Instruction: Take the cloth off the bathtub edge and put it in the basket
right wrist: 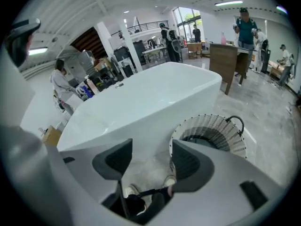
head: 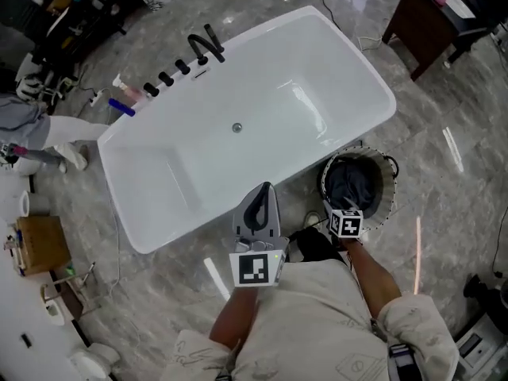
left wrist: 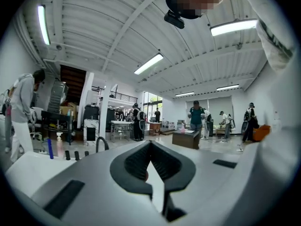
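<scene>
Standing at the near side of the white bathtub (head: 238, 125) with 2 grippers in hand. Pointing the left gripper (head: 265, 190) roughly level toward the tub, with jaws pressed together on nothing. Tilting the right gripper (right wrist: 149, 158) downward just beside the basket (head: 386, 206), with jaws apart and empty, only grey floor (head: 444, 236) and shoes (right wrist: 130, 190) visible between them. Showing the dark cloth (head: 353, 185) bunched inside the round ribbed basket, clear of the tub edge
</scene>
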